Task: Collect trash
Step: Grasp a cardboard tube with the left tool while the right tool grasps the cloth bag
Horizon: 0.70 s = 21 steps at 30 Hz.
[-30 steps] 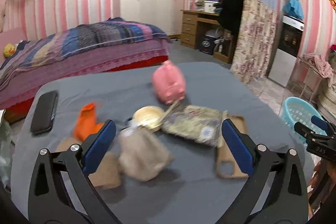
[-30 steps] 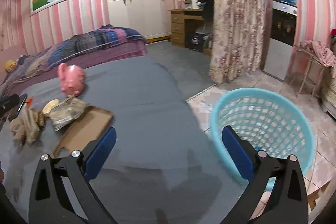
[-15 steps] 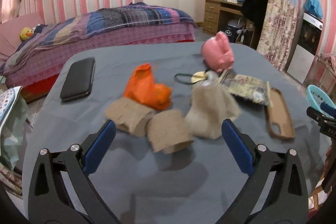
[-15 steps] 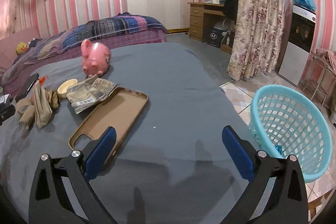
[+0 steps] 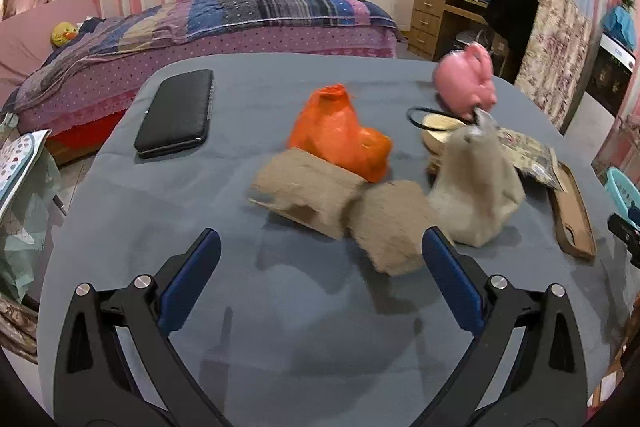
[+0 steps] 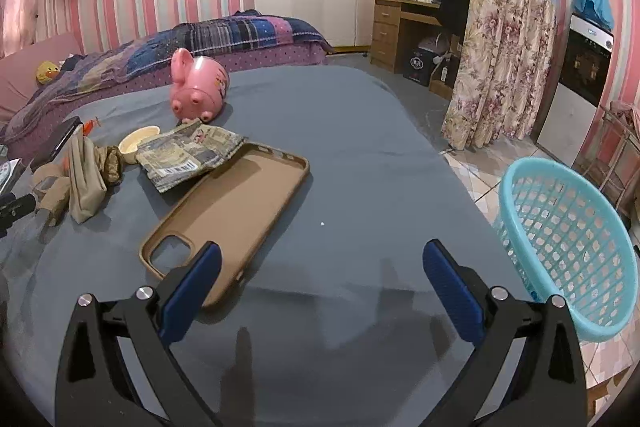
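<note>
Change since earlier: the left gripper (image 5: pixel 320 287) has swung left and closer to the heap of trash, so the brown scraps now lie between its fingers; the right gripper (image 6: pixel 320 287) has turned from the basket toward the middle of the surface (image 6: pixel 360 155).
Left jaws: wide apart, holding nothing.
Right jaws: wide apart, holding nothing.
Trash, left view: a torn cardboard piece (image 5: pixel 304 191), a crumpled brown wad (image 5: pixel 394 227) touching it, a pale crumpled paper bag (image 5: pixel 478 187) just beside the wad, and an orange plastic bag (image 5: pixel 340 133) behind the cardboard.
Trash, right view: a flattened printed wrapper (image 6: pixel 188 155) lying partly against the brown phone case (image 6: pixel 228 215).
Basket: the turquoise basket (image 6: pixel 568 239) stands on the floor off the right edge of the surface, well apart from the heap.
Not trash, I judge: the pink piggy bank (image 5: pixel 466 83), the black wallet (image 5: pixel 176 113), the small bowl (image 6: pixel 138 147) and the phone case.
Step in hand: I think it is the reach toward the next scrap; nothing is gripped yet.
Next move: the left gripper probably needs to go forward and down until the wad sits between the fingers, then close. The wad is soft and touches the cardboard, so both may come up together.
Pose: both grippers are above the surface and tilted down toward it; the left one points at the heap, the right one at bare cloth near the case.
</note>
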{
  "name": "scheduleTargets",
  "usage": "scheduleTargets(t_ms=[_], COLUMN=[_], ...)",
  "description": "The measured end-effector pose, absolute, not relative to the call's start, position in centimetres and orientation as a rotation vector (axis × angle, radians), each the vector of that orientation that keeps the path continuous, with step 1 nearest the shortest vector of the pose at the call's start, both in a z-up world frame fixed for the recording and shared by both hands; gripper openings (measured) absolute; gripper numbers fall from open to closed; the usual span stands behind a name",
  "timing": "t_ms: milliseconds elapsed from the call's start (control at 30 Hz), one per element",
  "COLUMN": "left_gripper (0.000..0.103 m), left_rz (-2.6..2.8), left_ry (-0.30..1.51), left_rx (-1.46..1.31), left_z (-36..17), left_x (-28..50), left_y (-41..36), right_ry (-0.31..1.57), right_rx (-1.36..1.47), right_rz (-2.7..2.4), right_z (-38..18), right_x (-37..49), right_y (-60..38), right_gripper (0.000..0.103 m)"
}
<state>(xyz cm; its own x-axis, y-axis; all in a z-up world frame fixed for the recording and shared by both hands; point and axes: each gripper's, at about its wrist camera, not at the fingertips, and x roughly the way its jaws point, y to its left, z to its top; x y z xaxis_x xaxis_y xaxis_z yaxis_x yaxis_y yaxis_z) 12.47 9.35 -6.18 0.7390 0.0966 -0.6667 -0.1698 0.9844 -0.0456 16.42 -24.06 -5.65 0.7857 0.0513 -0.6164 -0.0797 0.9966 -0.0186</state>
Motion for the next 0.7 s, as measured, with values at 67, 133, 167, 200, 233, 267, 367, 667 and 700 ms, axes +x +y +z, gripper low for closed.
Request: scheduleTargets(t_ms=[67,133,167,200,233,267,367,667,700], left_gripper=[0.097,0.097,0.097,0.097,0.097,0.097,0.097,0.062,0.061], left_rz=[0.14,0.134,0.123,0.11,0.103,0.096,0.063,-0.037,-0.032], left_ry=[0.722,0.729,0.734,0.742,0.742,0.737,0.74,0.799,0.79], left_rx=[-0.112,-0.102,-0.095,-0.086,-0.074,-0.065,-0.045,-0.119,-0.117], left_z=[-6.1,-6.1,-6.2,-6.2,-6.1,-6.0,-5.9,-7.0,-7.0], left_x=[12.8,13.4,13.8,14.2,14.6,15.0,16.4,18.4,18.2], left_y=[10.2,10.7,10.9,11.0,11.1,11.3,11.5,12.3,12.2], right_ry=[0.662,0.664,0.665,0.666,0.668,0.67,0.667,0.671,0.669], right_rx=[-0.04,-0.049,-0.061,-0.081,-0.093,-0.104,-0.112,-0.126,-0.132], right_rz=[0.076,0.082,0.084,0.088,0.09,0.092,0.101,0.146,0.16], right_z=[-5.5,-5.4,-5.3,-5.3,-5.3,-5.3,-5.1,-4.5,-4.4], right_x=[16.6,16.8,16.9,17.0,17.0,17.1,17.0,17.3,17.4], right_y=[-23.7,-23.0,-22.6,-22.1,-21.7,-21.2,-20.2,-16.9,-16.2], right_gripper=[0.098,0.098,0.098,0.098,0.098,0.098,0.098,0.098,0.098])
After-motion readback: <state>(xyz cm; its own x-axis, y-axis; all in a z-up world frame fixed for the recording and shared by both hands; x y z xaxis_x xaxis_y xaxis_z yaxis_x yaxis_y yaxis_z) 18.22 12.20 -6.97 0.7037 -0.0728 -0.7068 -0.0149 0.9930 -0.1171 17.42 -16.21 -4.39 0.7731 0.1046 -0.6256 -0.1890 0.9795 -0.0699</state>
